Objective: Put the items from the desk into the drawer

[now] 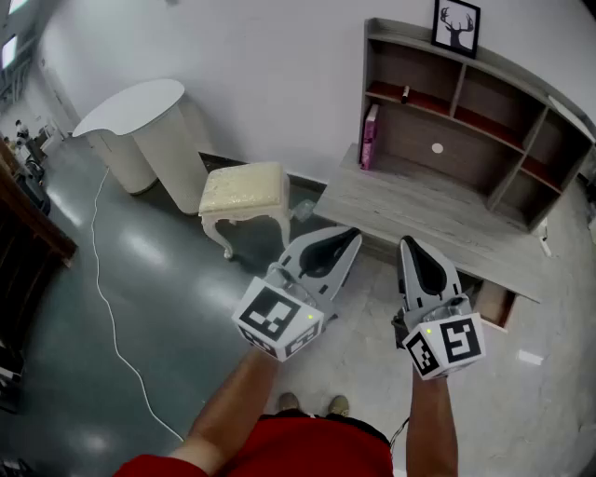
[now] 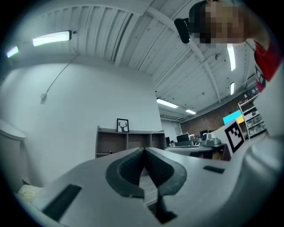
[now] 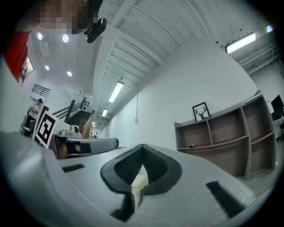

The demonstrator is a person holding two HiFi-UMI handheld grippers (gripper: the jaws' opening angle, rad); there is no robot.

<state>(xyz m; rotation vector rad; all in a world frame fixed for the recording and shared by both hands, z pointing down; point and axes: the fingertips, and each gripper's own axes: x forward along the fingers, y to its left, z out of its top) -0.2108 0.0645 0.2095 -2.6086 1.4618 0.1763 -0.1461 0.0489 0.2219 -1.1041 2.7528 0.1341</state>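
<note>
The grey wooden desk [image 1: 424, 216] with a shelf unit stands at the upper right of the head view. On it stand a pink book [image 1: 370, 137] and a small white round thing [image 1: 438, 147]; a small dark item [image 1: 405, 93] lies on a shelf. A drawer [image 1: 494, 304] hangs open under the desk's right front. My left gripper [image 1: 348, 236] and right gripper [image 1: 410, 244] hover in front of the desk, short of its near edge. Both are shut with nothing between the jaws, as the left gripper [image 2: 144, 151] and right gripper [image 3: 143, 148] views confirm.
A cream stool [image 1: 244, 192] stands left of the desk, with a white round table [image 1: 140, 110] beyond it. A white cable [image 1: 101, 279] trails over the grey floor. A framed deer picture [image 1: 457, 26] tops the shelves. A small white item [image 1: 545, 244] lies at the desk's right edge.
</note>
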